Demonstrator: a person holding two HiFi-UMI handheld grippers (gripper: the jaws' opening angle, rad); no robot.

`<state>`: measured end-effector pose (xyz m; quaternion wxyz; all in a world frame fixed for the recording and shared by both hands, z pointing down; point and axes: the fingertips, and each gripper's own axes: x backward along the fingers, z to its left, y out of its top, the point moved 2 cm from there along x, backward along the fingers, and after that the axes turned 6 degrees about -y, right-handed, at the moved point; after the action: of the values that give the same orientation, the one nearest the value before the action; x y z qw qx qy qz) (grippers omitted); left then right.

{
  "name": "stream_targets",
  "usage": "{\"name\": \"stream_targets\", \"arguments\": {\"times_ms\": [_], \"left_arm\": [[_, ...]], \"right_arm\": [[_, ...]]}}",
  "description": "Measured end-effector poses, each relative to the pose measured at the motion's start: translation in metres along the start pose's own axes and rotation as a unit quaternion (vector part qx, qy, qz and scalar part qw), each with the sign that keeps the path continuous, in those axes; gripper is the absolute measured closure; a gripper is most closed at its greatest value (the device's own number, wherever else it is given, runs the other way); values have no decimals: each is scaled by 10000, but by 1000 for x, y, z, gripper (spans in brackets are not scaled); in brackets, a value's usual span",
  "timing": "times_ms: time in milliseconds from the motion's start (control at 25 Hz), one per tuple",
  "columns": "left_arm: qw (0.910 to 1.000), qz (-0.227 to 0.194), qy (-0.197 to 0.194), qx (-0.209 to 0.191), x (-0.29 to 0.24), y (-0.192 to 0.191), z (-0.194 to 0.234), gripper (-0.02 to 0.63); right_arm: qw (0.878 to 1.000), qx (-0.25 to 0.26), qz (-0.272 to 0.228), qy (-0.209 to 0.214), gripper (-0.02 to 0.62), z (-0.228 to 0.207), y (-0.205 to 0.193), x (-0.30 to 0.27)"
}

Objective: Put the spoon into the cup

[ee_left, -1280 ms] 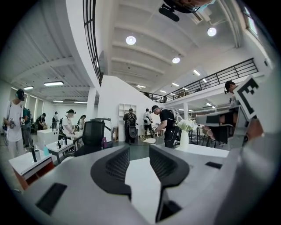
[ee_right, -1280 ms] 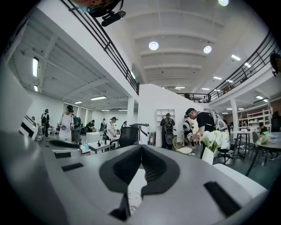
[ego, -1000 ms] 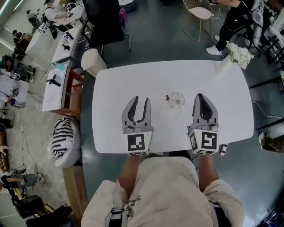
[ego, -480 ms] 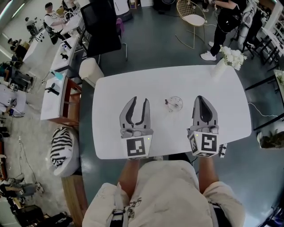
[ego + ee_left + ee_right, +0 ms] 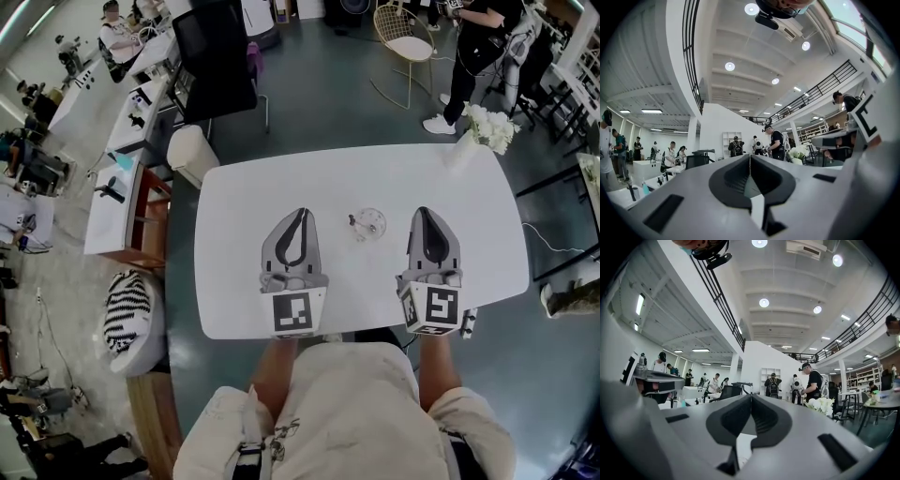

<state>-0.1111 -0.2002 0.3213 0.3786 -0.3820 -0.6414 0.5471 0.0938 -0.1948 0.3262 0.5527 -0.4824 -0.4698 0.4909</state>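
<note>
A clear glass cup [image 5: 372,222] stands near the middle of the white table [image 5: 244,187] in the head view, with a small spoon [image 5: 355,225] lying against its left side. My left gripper [image 5: 300,215] hovers over the table to the cup's left, jaws shut with nothing between them. To the cup's right my right gripper [image 5: 424,214] is also shut and empty. Both gripper views look level across the room, each with its jaw tips meeting: left gripper [image 5: 749,156], right gripper [image 5: 751,395]. Neither the cup nor the spoon shows in them.
A white flower bunch in a vase [image 5: 487,127] stands at the table's far right corner. A black chair [image 5: 220,56] and a wire chair [image 5: 405,37] sit beyond the table. Desks [image 5: 131,141] and people fill the left side. The person's lap is at the table's near edge.
The left gripper's jaws went from wide open to shut. The right gripper stayed shut. The head camera's framing shifted slightly, so the table sits a bit lower in view.
</note>
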Motion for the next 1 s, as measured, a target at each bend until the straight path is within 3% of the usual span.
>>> {"name": "stream_targets", "arguments": {"times_ms": [1000], "left_arm": [[9999,83,-16,76,2,-8,-5,597]], "right_arm": [[9998,158,69,81,607,5,-4,2]]}}
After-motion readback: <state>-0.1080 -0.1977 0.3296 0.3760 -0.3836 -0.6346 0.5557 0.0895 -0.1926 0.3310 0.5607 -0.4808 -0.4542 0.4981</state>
